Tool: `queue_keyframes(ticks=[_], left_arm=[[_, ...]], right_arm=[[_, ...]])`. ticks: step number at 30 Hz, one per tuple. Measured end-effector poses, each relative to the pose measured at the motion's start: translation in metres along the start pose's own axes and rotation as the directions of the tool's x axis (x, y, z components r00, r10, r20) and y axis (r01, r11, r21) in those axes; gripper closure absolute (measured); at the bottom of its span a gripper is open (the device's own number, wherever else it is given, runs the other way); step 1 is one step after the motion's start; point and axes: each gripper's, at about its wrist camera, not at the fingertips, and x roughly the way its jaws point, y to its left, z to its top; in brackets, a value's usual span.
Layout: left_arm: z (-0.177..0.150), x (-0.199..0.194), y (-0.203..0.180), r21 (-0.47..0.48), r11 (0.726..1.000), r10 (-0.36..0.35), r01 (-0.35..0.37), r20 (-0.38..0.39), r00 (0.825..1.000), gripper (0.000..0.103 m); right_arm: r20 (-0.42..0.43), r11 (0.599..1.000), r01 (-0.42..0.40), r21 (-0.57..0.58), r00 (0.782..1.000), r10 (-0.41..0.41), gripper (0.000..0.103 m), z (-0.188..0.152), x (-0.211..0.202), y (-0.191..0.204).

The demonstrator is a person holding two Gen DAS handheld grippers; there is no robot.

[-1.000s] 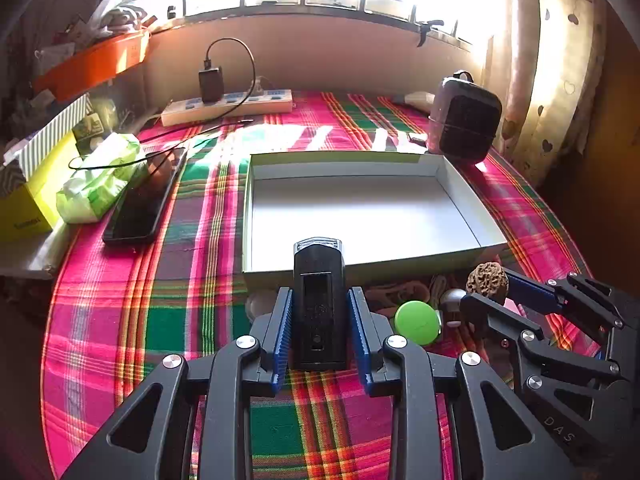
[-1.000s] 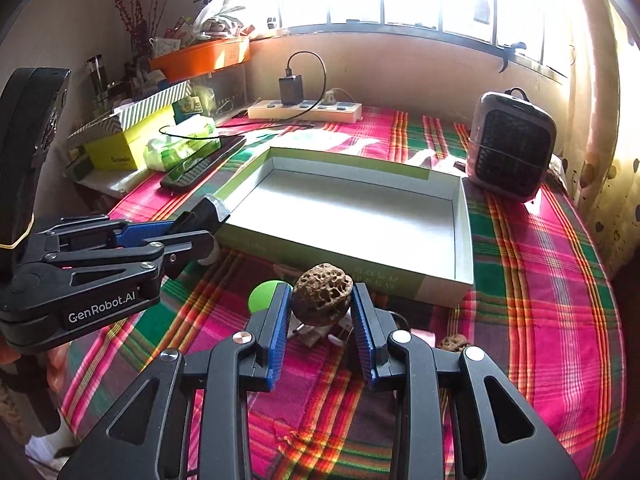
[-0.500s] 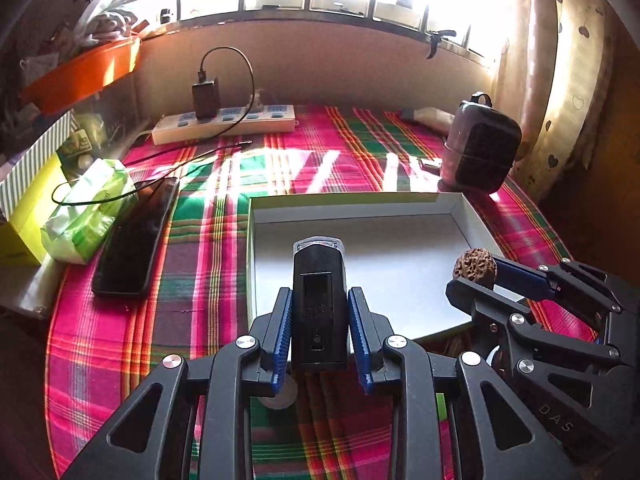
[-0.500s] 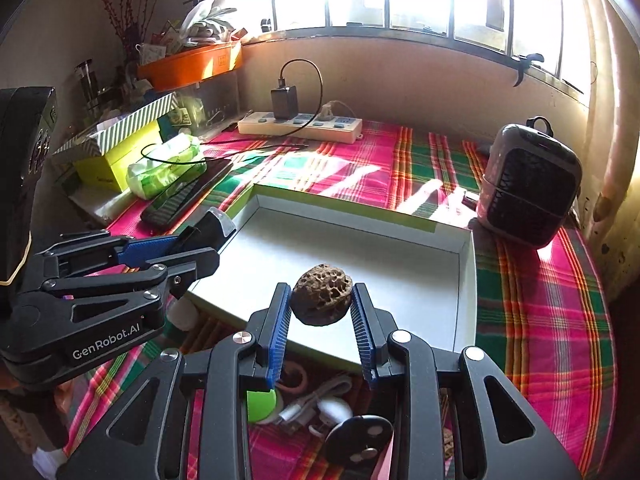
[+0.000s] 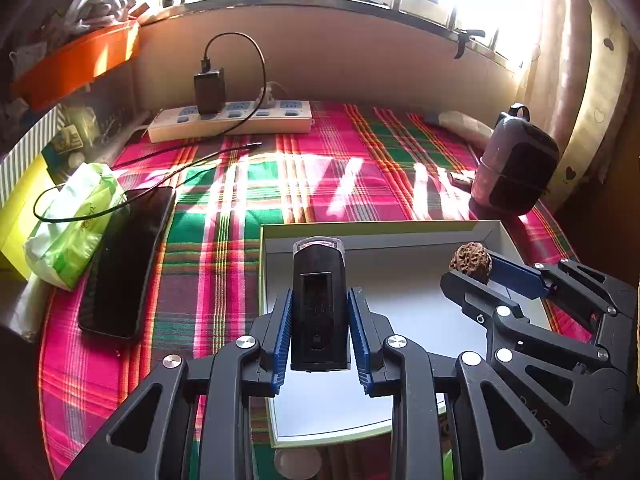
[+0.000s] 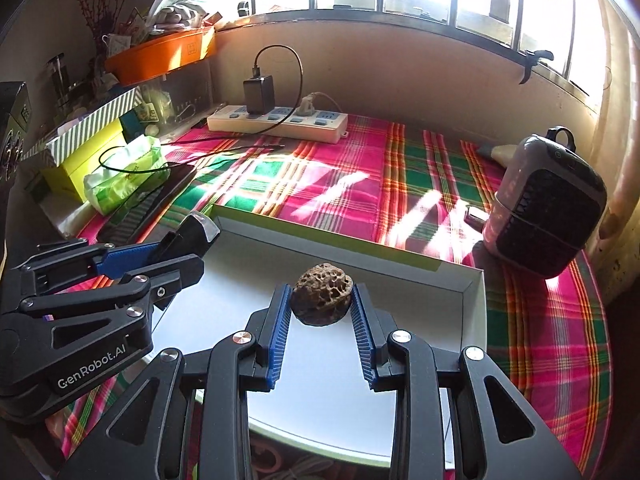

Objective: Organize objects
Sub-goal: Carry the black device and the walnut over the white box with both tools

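**Both hand-held grippers loaded above the white tray**

We see the left hand-held gripper (image 5: pixel 320 320) pinching a black boxy device with a clear cap (image 5: pixel 319 300), its blue pads pressed against the two long sides. The device stands upright between the fingers, its cap end pointing away from the camera, over the near left part of the shallow white tray (image 5: pixel 420 320).

We see the right hand-held gripper (image 6: pixel 322 312) clamped on a brown, pitted walnut (image 6: pixel 322 300), which sits at the fingertips with a pad on either side. It hangs over the middle of the tray (image 6: pixel 440 300), clear of the floor of it as far as we can tell.

The tray lies on a worktop covered by a pink and green plaid cloth (image 5: pixel 240 208). To the left of the tray a dark phone (image 5: pixel 128 260) lies flat beside a green tissue pack (image 5: pixel 76 224). A white power strip (image 5: pixel 232 120) sits along the far wall, and a small grey heater (image 6: pixel 548 208) stands just beyond the tray's far right corner.
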Motion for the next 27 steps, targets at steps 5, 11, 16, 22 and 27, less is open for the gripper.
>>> queue_keyframes(ticks=[5, 11, 16, 22, 27], left_arm=[[0.003, 0.015, 0.000, 0.012, 1.000, 0.003, -0.003, -0.016, 1.000, 0.078], [0.007, 0.030, 0.001, 0.014, 1.000, -0.002, 0.003, -0.042, 0.999, 0.078], [0.011, 0.039, -0.001, 0.023, 1.000, 0.006, -0.005, -0.055, 0.998, 0.078], [0.011, 0.048, -0.004, 0.037, 0.999, 0.010, -0.007, -0.074, 0.997, 0.078], [0.010, 0.051, -0.007, 0.056, 0.998, 0.016, -0.011, -0.080, 0.997, 0.078]], right_arm=[[-0.037, 0.999, 0.011, 0.031, 0.999, -0.010, 0.071, 0.007, 0.023, -0.009], [-0.072, 0.999, 0.018, 0.048, 0.997, -0.014, 0.071, 0.010, 0.040, -0.015], [-0.088, 0.999, 0.026, 0.046, 0.996, -0.022, 0.071, 0.013, 0.049, -0.015], [-0.104, 0.998, 0.036, 0.049, 0.994, -0.030, 0.071, 0.013, 0.057, -0.017], [-0.112, 0.998, 0.044, 0.048, 0.993, -0.038, 0.071, 0.014, 0.058, -0.018]])
